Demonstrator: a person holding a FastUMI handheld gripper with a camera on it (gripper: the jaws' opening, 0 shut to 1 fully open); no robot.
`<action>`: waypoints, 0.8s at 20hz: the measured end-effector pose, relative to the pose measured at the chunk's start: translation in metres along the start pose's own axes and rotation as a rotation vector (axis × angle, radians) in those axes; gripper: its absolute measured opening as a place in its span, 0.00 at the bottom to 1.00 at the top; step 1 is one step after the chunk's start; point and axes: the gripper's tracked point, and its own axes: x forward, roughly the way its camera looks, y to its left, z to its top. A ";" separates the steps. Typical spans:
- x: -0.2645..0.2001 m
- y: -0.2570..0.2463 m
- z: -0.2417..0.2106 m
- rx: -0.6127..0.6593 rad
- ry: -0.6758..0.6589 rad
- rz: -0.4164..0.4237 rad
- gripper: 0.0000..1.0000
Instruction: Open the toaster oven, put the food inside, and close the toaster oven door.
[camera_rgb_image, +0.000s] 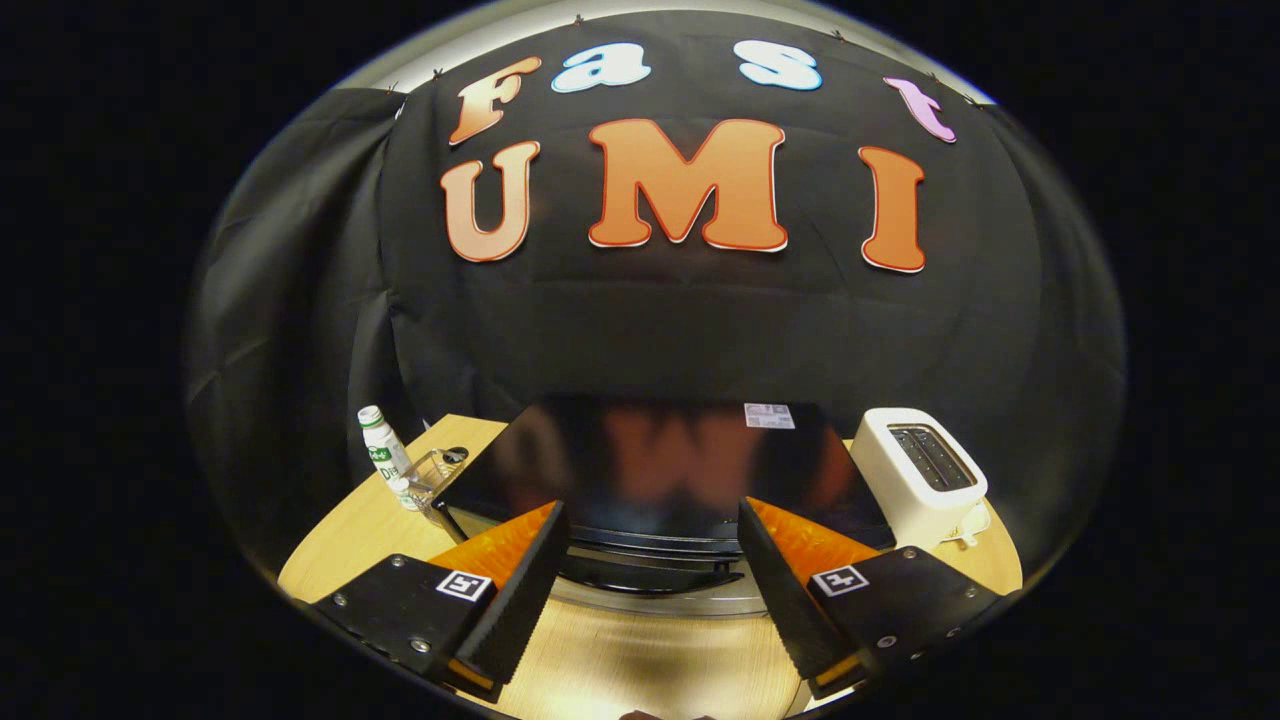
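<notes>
Two fingers of the tongs (650, 590) are spreading wide and holding nothing, hovering over the tabletop (640, 665) just before the toaster oven (660, 470), seemingly lining up on its front edge to open its door; no food visible

On the bench (330, 560), the oven (660, 470) sits centre, bottle (385, 455) to its left, toaster (925, 475) right, beyond the spread fingers (645, 590).
</notes>
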 end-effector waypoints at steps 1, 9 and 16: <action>0.003 0.003 -0.002 0.000 0.004 -0.002 1.00; 0.011 0.004 -0.015 0.015 0.010 -0.044 1.00; -0.006 0.010 -0.025 0.024 -0.033 -0.025 0.79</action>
